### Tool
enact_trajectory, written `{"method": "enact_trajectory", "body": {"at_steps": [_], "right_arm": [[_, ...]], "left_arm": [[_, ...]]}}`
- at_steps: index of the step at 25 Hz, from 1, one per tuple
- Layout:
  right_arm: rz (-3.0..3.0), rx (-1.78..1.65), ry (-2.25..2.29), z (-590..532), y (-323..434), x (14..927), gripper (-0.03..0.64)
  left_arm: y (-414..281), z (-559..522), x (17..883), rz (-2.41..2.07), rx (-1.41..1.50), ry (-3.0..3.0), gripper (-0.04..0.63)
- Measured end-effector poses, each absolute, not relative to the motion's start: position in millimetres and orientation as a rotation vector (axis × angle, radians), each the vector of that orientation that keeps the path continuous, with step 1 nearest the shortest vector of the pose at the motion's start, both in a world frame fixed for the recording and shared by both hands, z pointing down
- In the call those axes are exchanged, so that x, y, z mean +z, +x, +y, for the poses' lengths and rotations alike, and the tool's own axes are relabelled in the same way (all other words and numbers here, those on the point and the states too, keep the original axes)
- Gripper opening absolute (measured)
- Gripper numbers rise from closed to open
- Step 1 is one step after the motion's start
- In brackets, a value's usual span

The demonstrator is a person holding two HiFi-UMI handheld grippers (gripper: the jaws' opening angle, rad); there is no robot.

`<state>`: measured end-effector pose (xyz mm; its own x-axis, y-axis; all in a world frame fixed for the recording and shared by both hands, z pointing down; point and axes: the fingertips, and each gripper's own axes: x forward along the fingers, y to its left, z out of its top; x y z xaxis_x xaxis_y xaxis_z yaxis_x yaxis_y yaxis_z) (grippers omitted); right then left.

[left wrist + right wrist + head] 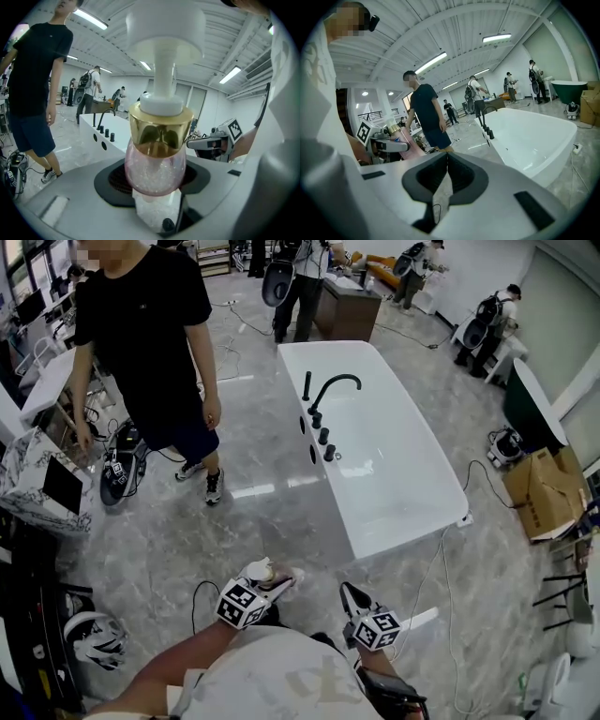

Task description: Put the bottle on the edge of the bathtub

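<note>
Pink bottle (154, 168) upright, clamped in left gripper (270, 576) jaws; bathtub (345, 498) edge well ahead; right gripper (351, 592) jaws closed, empty.

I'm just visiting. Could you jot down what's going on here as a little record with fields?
Left gripper: shut on a pink pump bottle with gold collar
Right gripper: shut, empty
Bathtub: white, black faucet, ahead on the floor
Bottle on tub edge: not yet
Bystander: person in black, standing beside the tub
</note>
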<state>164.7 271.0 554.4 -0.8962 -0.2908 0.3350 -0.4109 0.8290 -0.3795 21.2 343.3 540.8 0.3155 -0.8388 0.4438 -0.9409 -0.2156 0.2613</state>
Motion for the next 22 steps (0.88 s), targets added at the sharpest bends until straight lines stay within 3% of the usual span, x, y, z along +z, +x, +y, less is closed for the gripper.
{"method": "enact_trajectory", "body": {"at_steps": [22], "right_arm": [[-2.678, 0.671, 0.747, 266.3, 116.5, 559.4, 0.006]], "left_arm": [[-56.7, 334.0, 552.2, -1.525, 0.294, 2.136, 0.225]]}}
